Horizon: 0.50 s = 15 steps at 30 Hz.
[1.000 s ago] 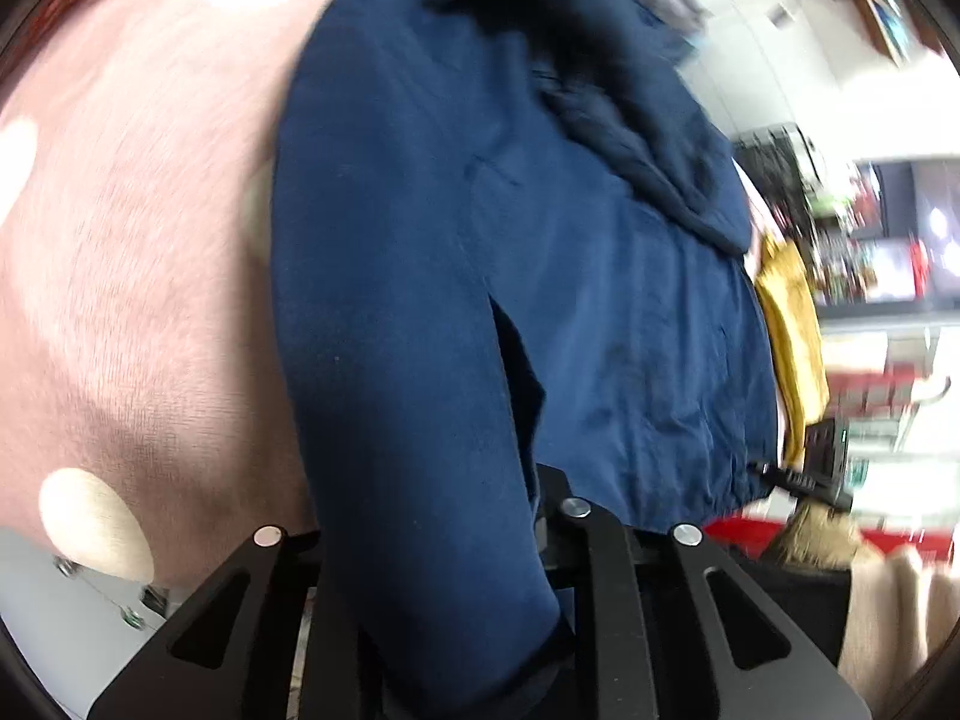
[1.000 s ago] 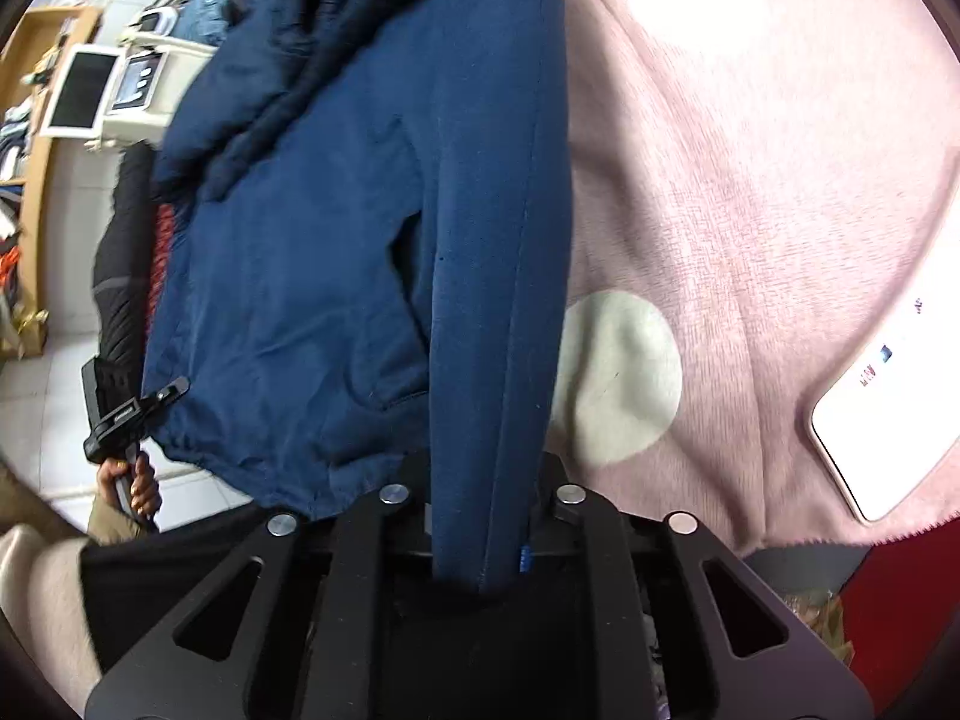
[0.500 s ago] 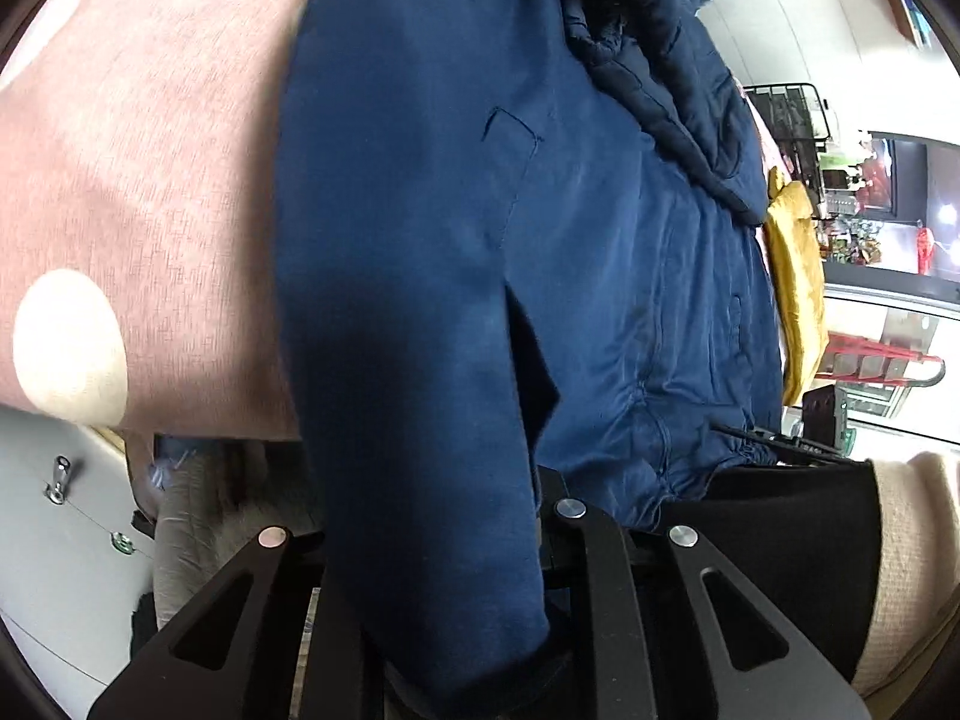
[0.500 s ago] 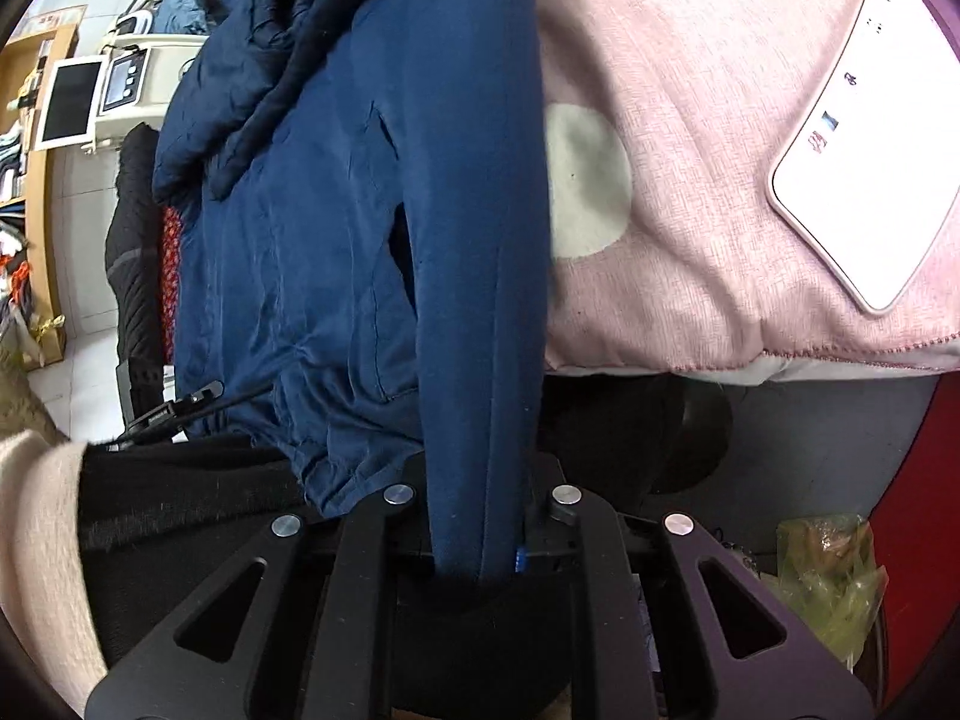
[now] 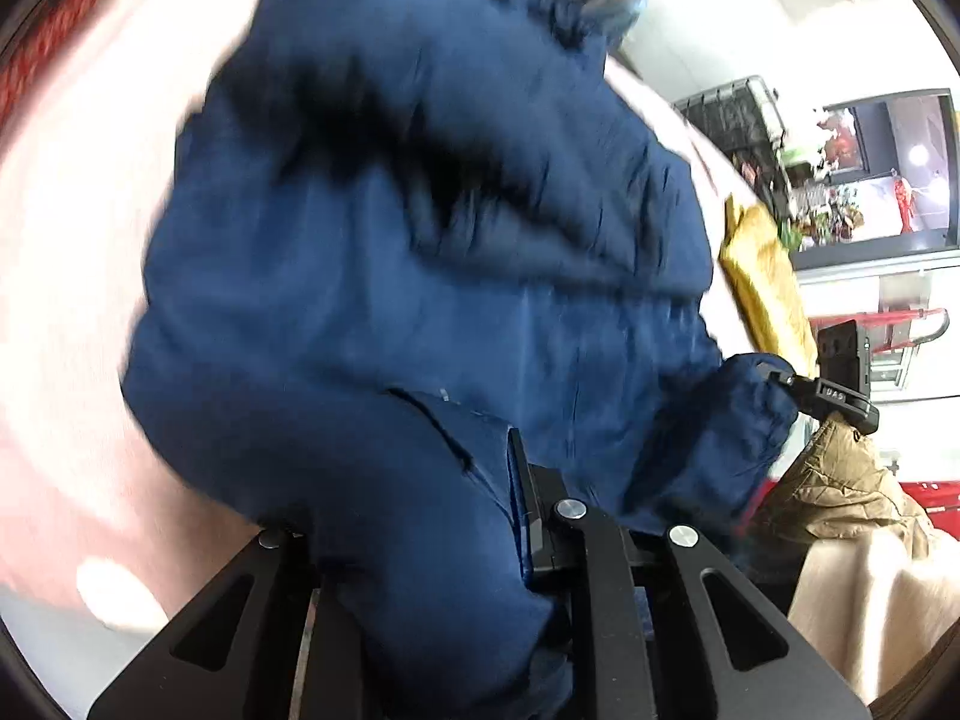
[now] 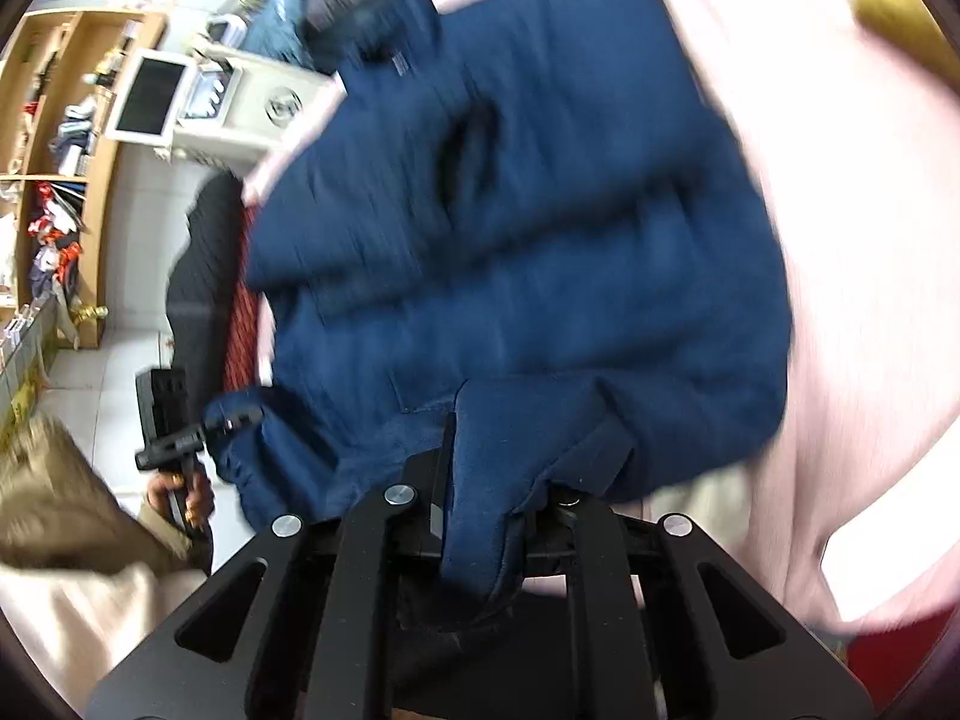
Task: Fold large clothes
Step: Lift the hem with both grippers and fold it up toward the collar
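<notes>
**Jacket pinched at both lower corners, mid-fold over a pink blanket**

Fabric fills both wrist views. The left gripper (image 5: 420,540) is clenched on a thick fold of the navy jacket (image 5: 432,240), the cloth bunched between its fingers and spilling down past them toward 6 o'clock. The right gripper (image 6: 486,510) is likewise clamped on a narrower strip of the jacket (image 6: 528,252), which hangs out of the jaws below the pinch. Each view also catches the opposite gripper out at the side — at 3 o'clock in the left view, at 9 o'clock in the right — with navy cloth at its tip, so the two holds sit well apart on one edge of the garment.

That wide two-corner hold looks chosen to keep the hem taut, so the lower part can be carried as one flat panel instead of sagging in the middle.

The jacket lies on a pink blanket (image 5: 72,276), with its bulk piled toward 12 o'clock in both views. Its long axis seems to run from the grippers at 6 o'clock away toward 12, the held edge nearest the cameras; heavy blur hides which end is the collar. A yellow garment (image 5: 762,276) lies just beside the jacket at 3 o'clock in the left view.
</notes>
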### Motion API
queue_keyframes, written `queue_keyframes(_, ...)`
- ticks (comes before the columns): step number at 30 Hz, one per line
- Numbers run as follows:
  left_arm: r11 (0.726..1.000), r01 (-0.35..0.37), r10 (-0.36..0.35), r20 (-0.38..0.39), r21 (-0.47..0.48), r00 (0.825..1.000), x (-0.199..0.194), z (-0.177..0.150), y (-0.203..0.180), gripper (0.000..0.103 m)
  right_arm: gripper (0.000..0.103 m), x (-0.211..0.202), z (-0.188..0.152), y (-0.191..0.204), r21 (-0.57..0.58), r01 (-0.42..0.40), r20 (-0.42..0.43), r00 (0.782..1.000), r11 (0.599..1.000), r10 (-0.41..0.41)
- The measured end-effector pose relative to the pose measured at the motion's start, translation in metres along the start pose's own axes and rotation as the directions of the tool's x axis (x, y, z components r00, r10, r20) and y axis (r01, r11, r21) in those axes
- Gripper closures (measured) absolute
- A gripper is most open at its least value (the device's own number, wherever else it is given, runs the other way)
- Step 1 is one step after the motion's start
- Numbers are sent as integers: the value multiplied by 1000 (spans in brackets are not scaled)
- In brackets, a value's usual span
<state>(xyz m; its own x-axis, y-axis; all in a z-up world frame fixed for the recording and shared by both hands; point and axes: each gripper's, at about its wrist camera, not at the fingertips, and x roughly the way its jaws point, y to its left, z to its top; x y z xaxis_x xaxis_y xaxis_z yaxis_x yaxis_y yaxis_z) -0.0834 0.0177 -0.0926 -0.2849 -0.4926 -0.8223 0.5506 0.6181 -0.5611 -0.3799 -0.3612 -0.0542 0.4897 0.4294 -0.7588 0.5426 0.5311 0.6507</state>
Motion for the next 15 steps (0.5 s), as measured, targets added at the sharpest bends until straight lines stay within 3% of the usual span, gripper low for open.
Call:
queue_keyframes(4,999,7,-1,125,-48,992,-28,46,8,86,90,-21,54,11,-11,24,118,993,1000,-23)
queue_keyframes(8,996,15,6,248,-84,969,-52,95,12,85,90,-41,103,4,24,30,214,976,999,-34)
queue_keyframes(15,993,-105,116,265,-54,957,-46,165,-16,85,90,-42,160,-8,121,-13,269,963,993,-20)
